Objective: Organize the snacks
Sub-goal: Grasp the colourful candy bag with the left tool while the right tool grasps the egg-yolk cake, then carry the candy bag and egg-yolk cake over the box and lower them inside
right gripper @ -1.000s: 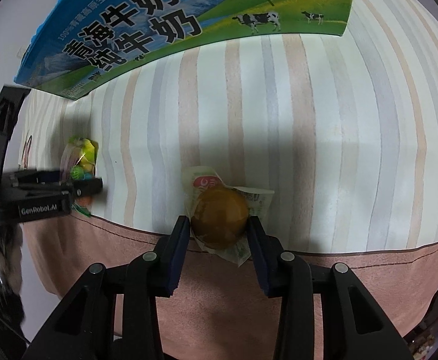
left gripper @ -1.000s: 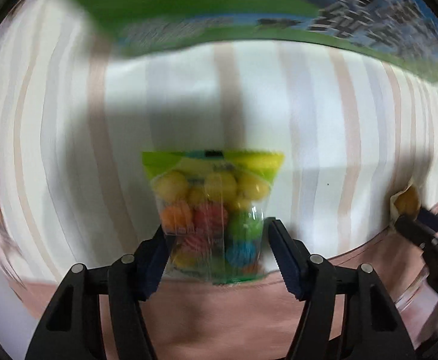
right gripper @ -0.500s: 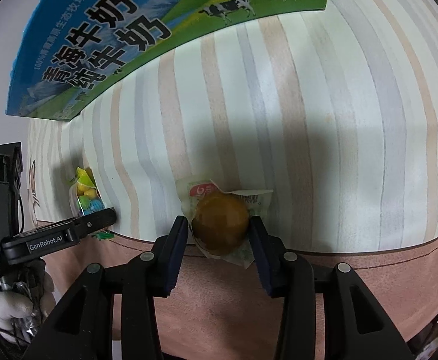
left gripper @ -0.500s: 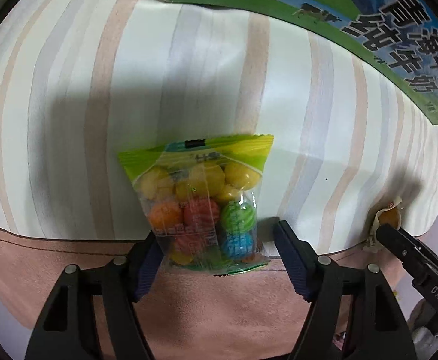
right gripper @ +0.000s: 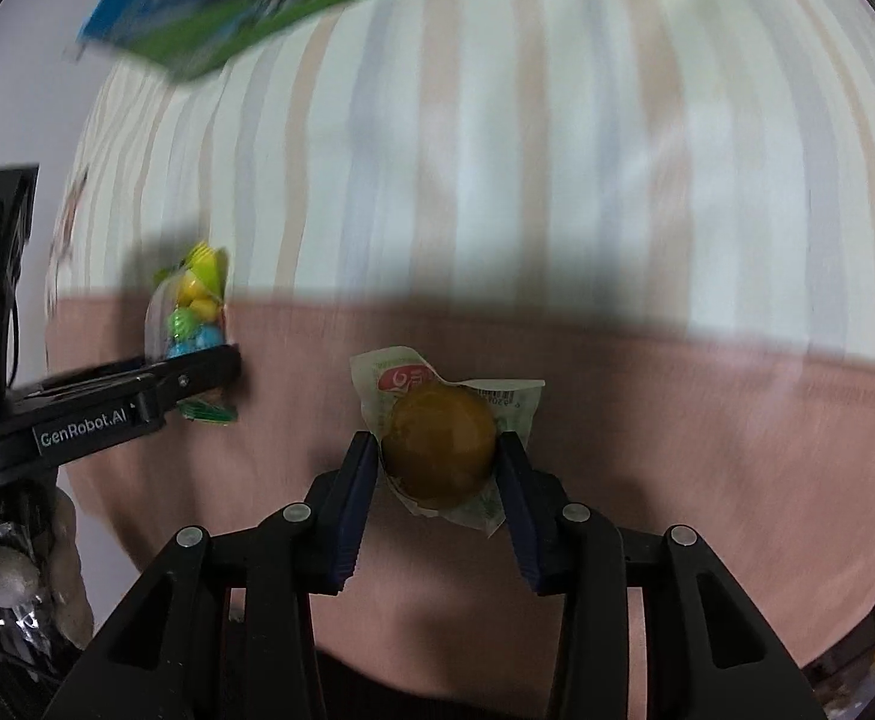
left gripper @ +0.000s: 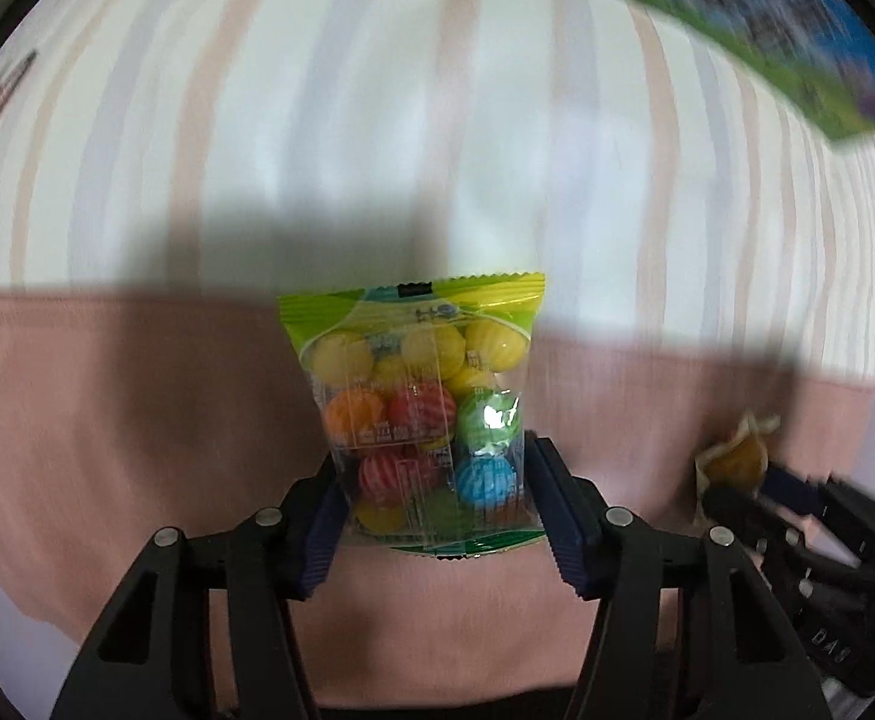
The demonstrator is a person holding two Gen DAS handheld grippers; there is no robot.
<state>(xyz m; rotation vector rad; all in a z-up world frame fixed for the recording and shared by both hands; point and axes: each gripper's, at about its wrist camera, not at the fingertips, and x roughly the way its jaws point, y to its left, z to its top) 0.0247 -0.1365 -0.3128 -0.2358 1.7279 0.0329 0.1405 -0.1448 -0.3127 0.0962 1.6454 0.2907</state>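
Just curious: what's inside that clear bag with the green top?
The bag holds round striped candies: yellow ones on top, then orange, red, green and blue. The left gripper has been closing on its lower sides, so the lowest candies are partly hidden.

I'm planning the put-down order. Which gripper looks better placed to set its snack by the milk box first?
Probably right. The right gripper is clamped on the wrapped bun, steadier than the left gripper's hold on the floppy candy bag. Distance to the milk box looks similar for both.
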